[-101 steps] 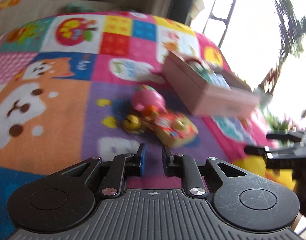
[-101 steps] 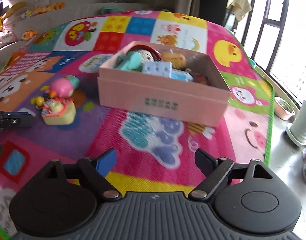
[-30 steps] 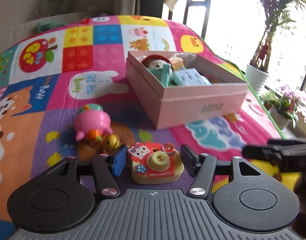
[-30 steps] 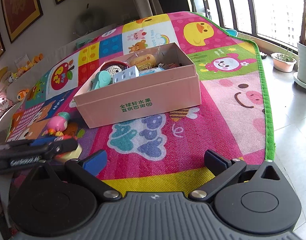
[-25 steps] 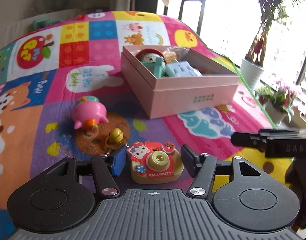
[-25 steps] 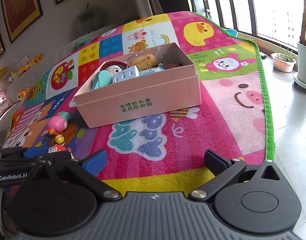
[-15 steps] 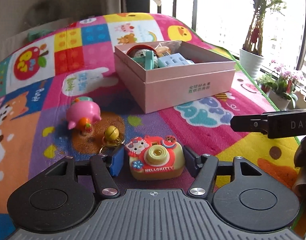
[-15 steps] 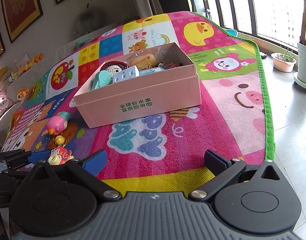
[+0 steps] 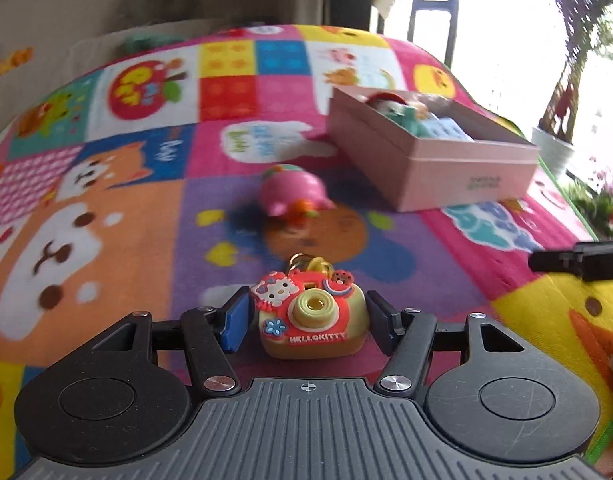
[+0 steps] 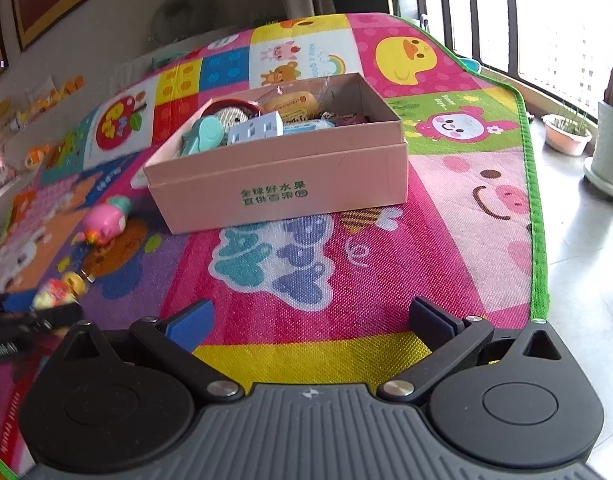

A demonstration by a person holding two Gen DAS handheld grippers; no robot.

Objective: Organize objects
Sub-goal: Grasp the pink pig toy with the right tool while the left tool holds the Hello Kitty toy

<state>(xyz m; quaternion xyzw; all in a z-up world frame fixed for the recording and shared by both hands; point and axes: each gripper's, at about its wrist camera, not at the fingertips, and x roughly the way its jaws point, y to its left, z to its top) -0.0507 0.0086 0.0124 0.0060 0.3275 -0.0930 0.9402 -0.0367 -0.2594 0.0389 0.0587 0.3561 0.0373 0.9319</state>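
The left gripper (image 9: 308,322) has its 2 pads closed against the sides of a toy camera (image 9: 311,322) (red and cream, HELLOKITTY on its front), with a yellow bell (image 9: 316,263) hanging off the camera's far side. The right gripper (image 10: 308,324) stands wide apart over the play mat (image 10: 346,264) with nothing between its pads. Farther out on the mat lies a pink pig toy (image 9: 294,196). Beyond it sits the open pink box (image 10: 282,184), already holding several small items, including a blue block (image 10: 256,128).
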